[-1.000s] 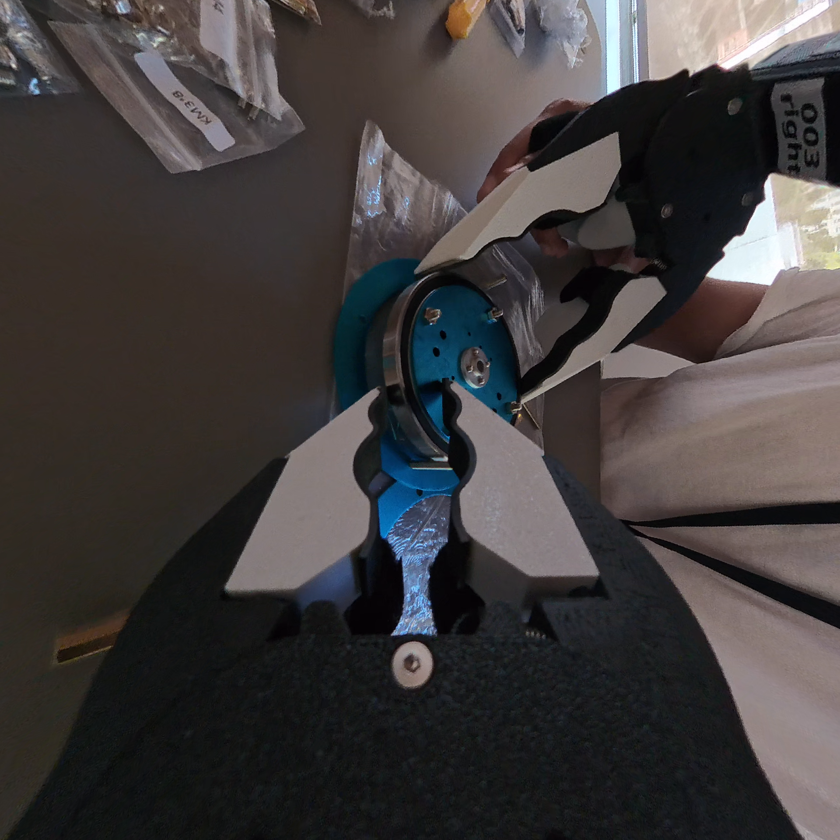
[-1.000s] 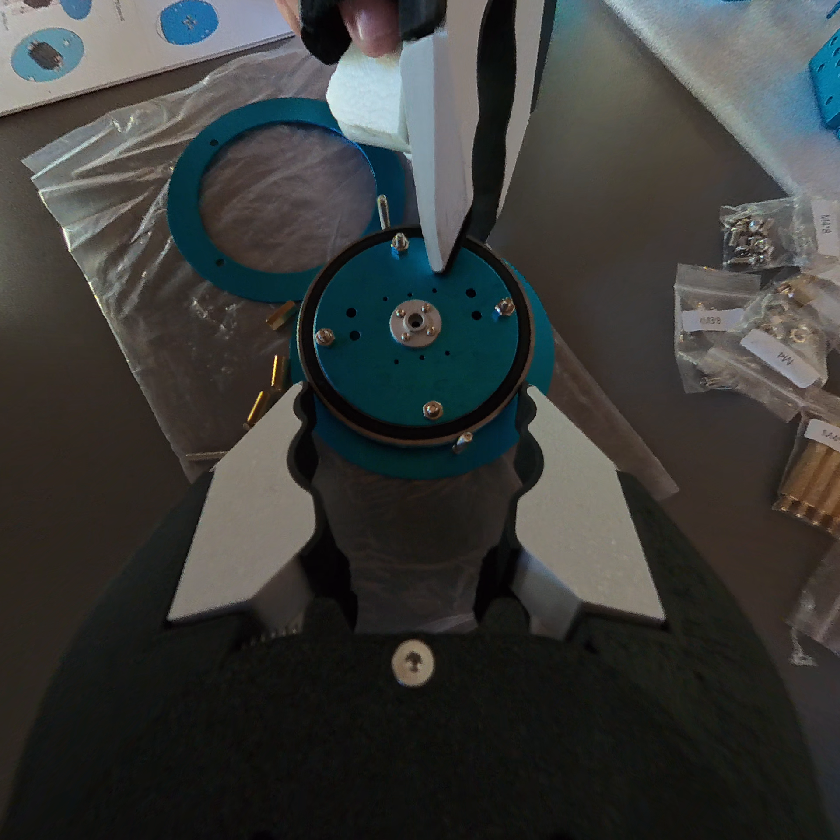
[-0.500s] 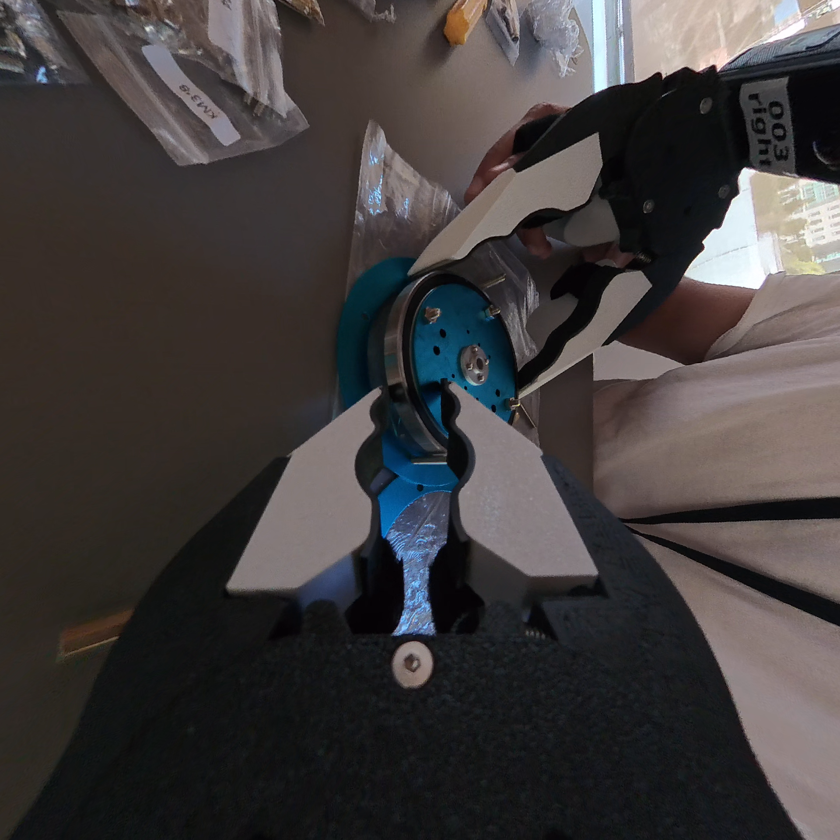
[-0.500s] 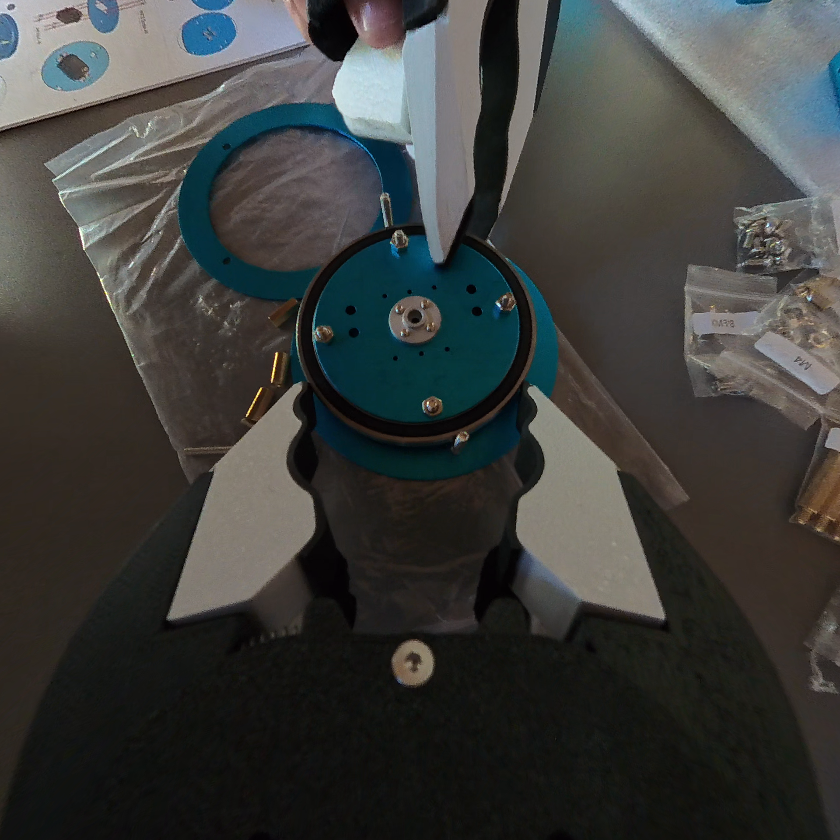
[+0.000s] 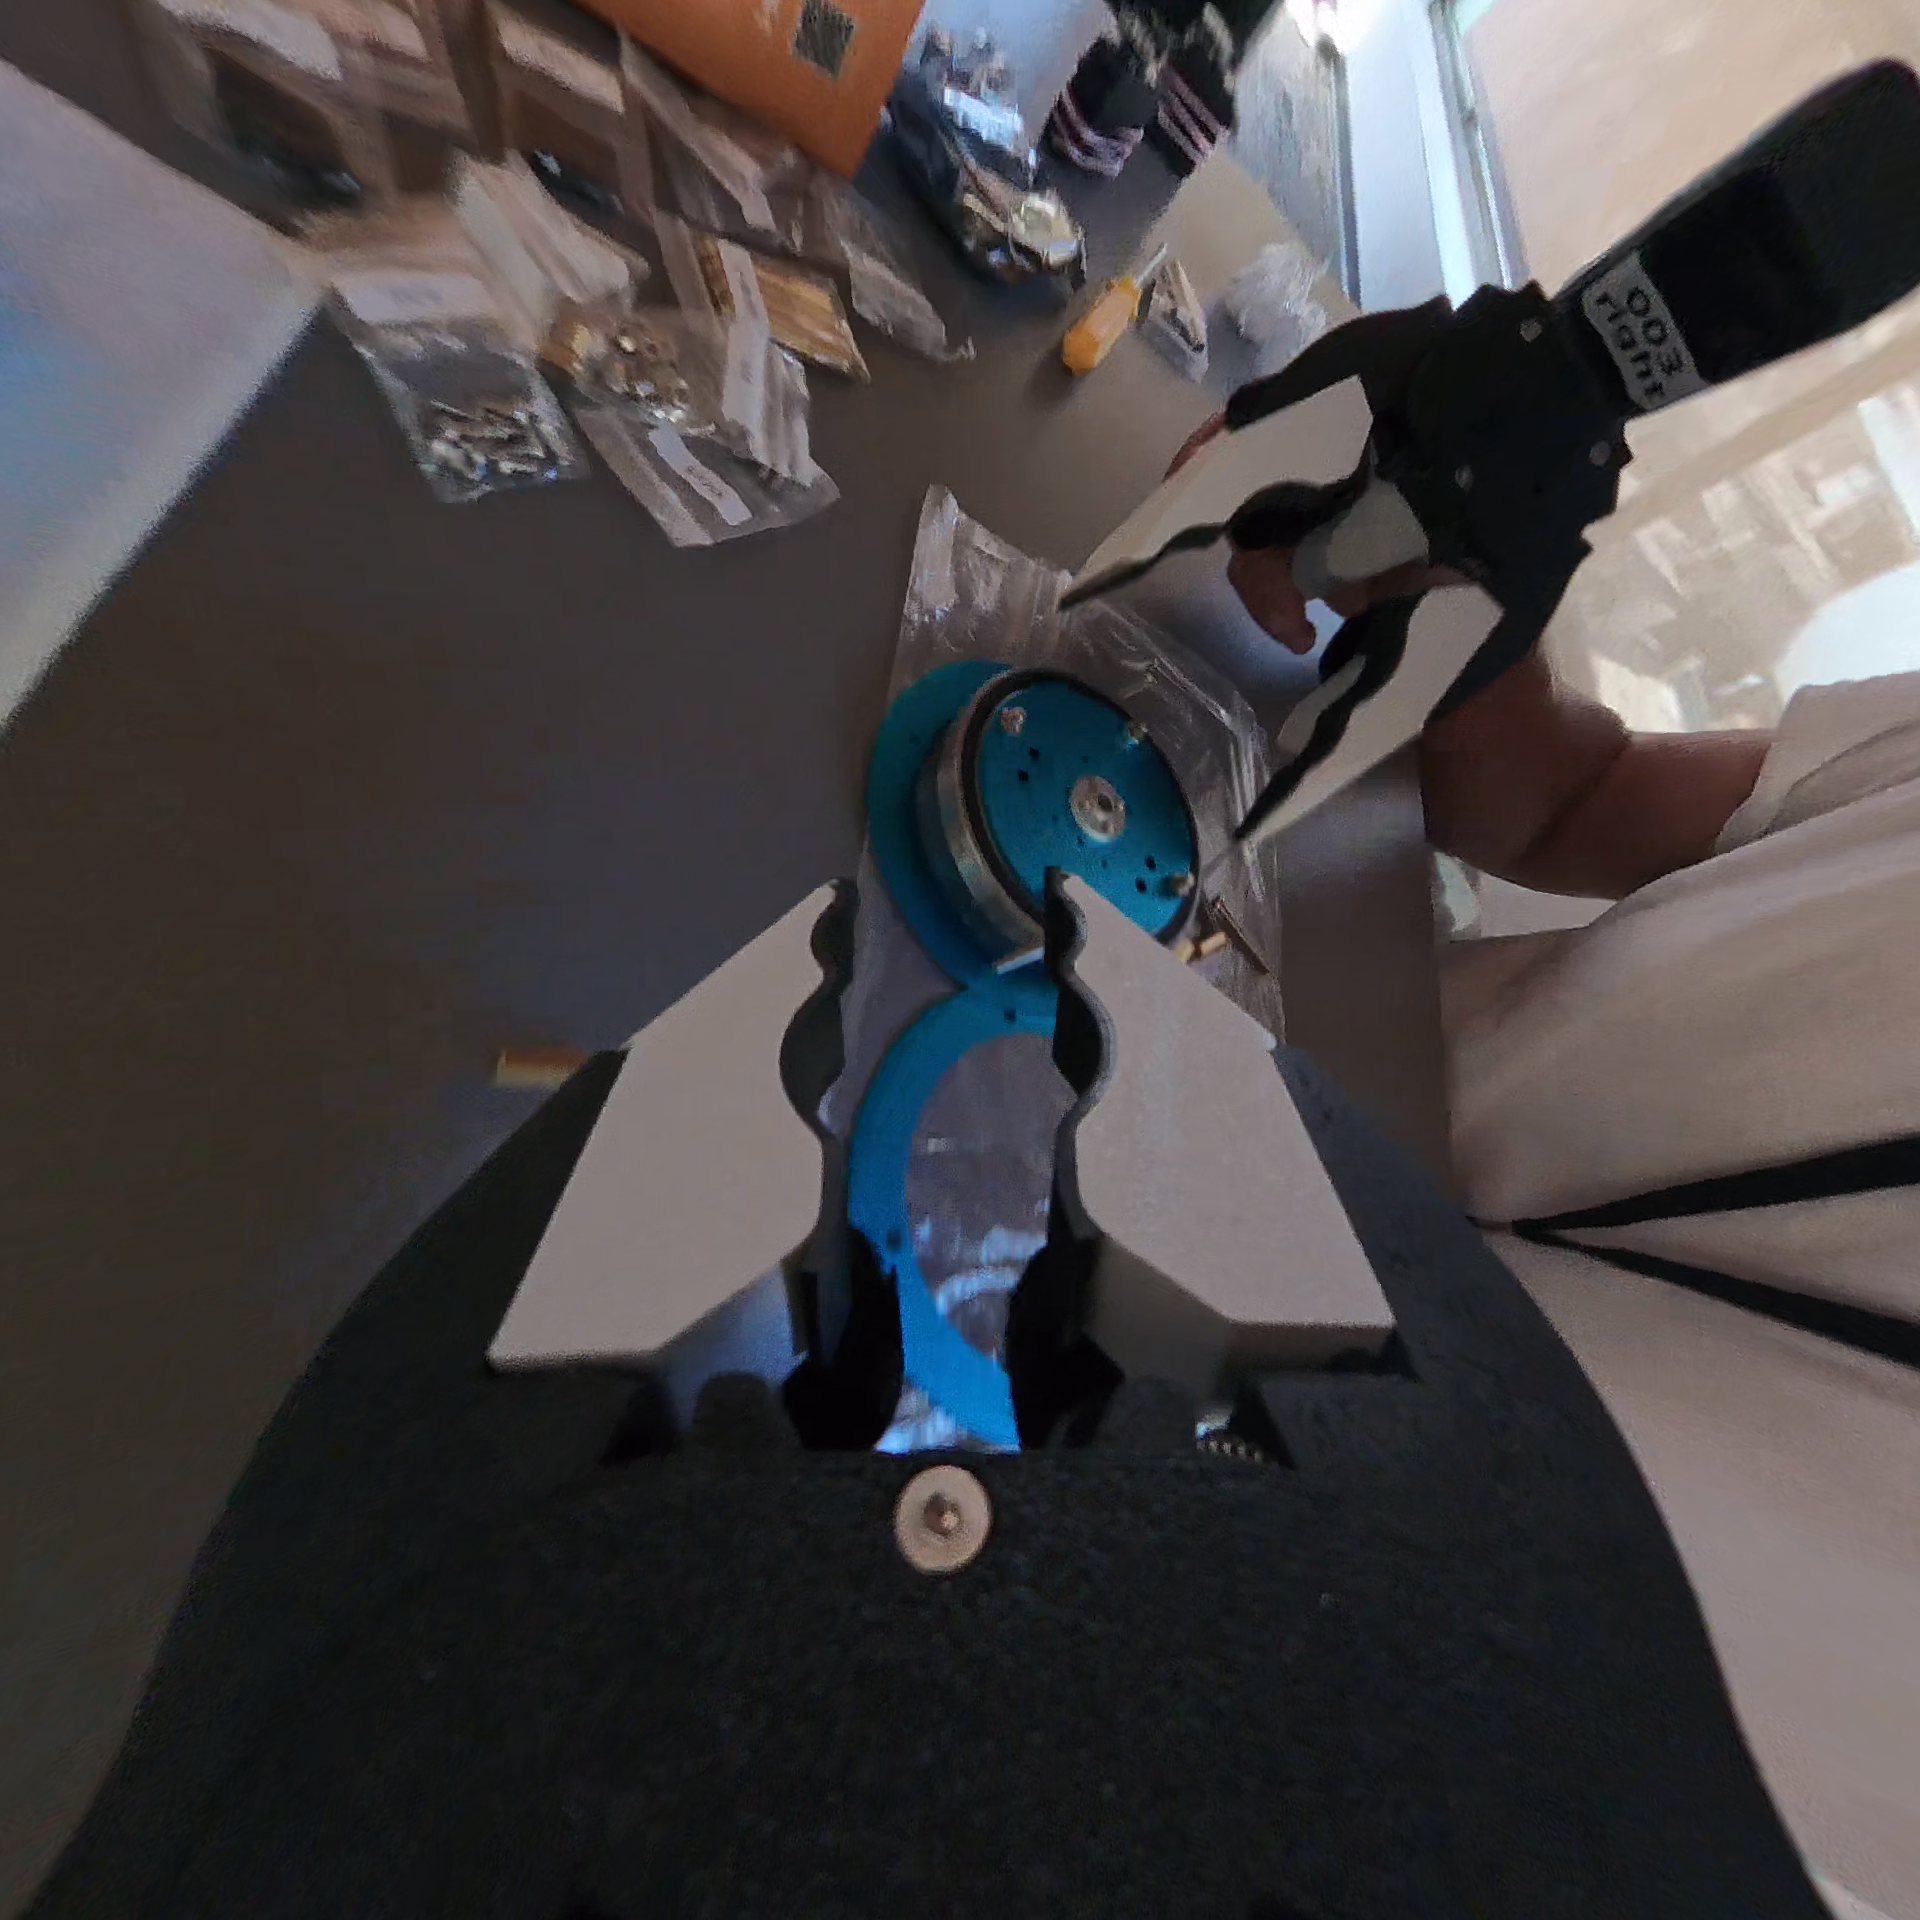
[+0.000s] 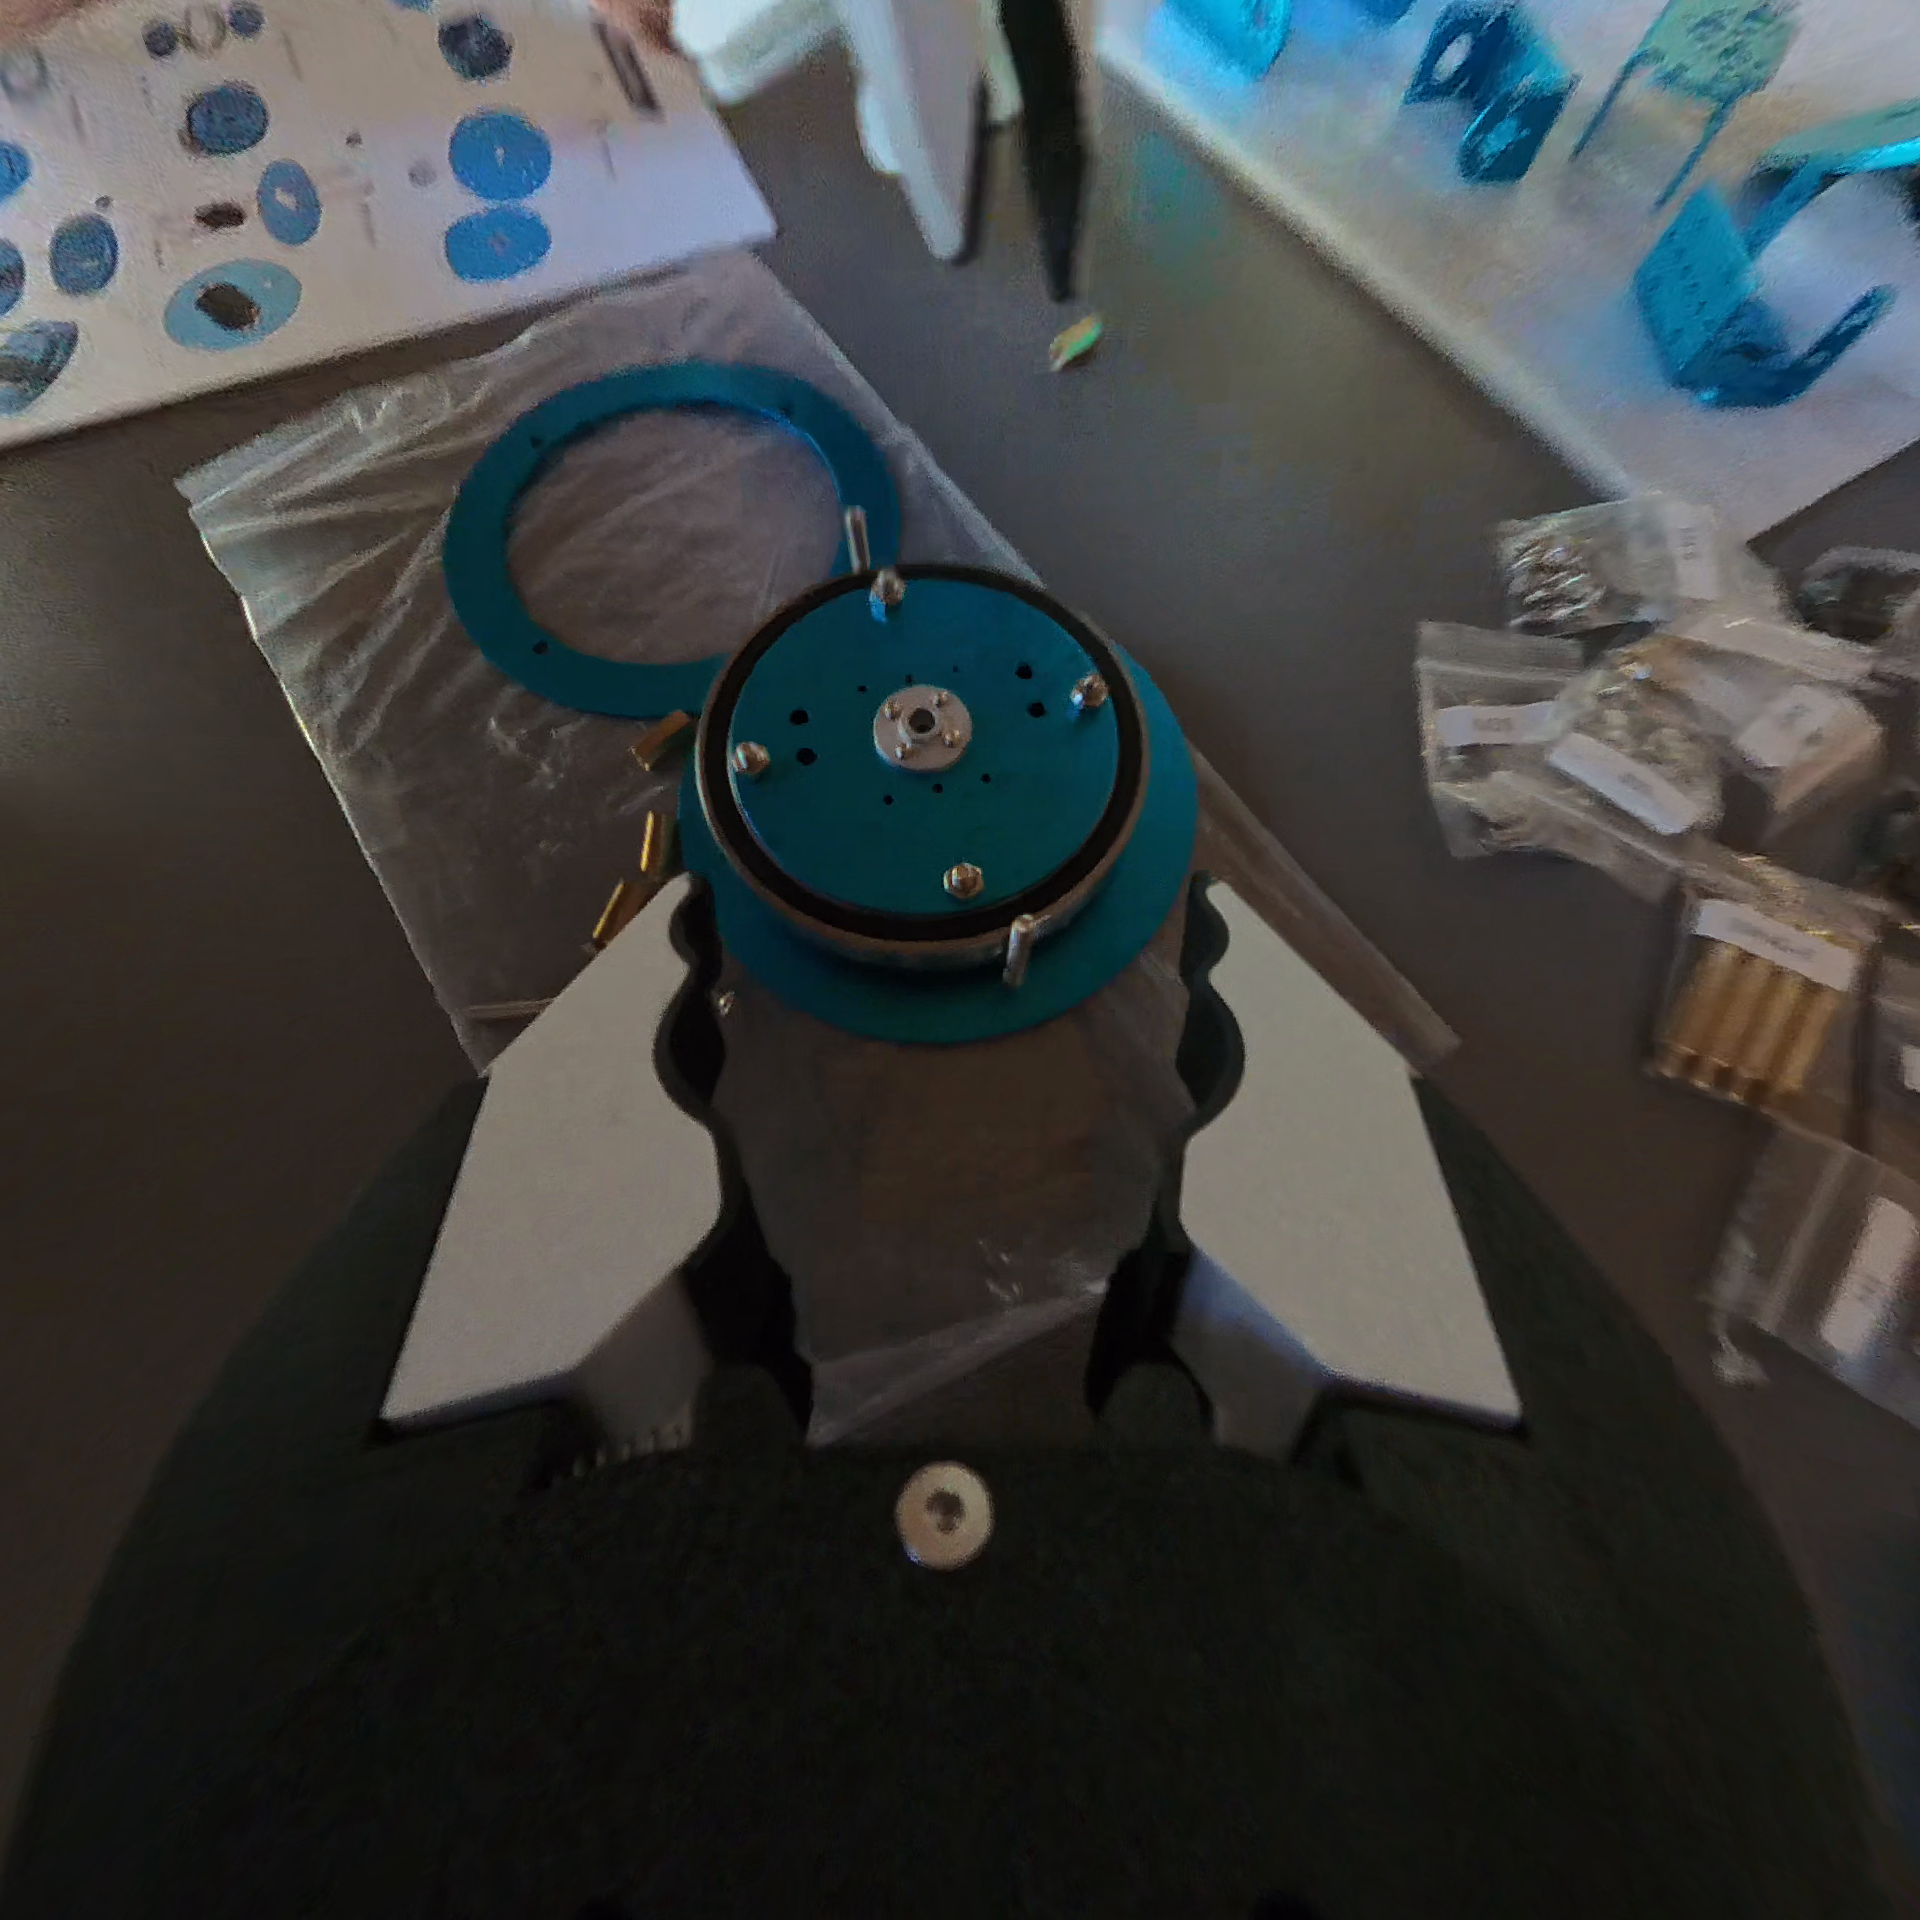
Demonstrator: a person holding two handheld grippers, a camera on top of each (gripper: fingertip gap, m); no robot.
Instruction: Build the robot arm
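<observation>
Both claws have lifted off the blue turntable [image 6: 920,769] on the grey table [image 6: 1247,436].

Grey table [image 5: 436,748], bright window [image 5: 1704,197]

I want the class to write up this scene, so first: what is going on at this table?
A person holds a two-finger gripper in each hand over a dark table. Both the left gripper and the right gripper are open and hold nothing. Between them a round blue assembly, with bolts and a silver hub, lies on a clear plastic bag. A loose blue ring lies beside it, with brass standoffs and bags of hardware nearby.
</observation>
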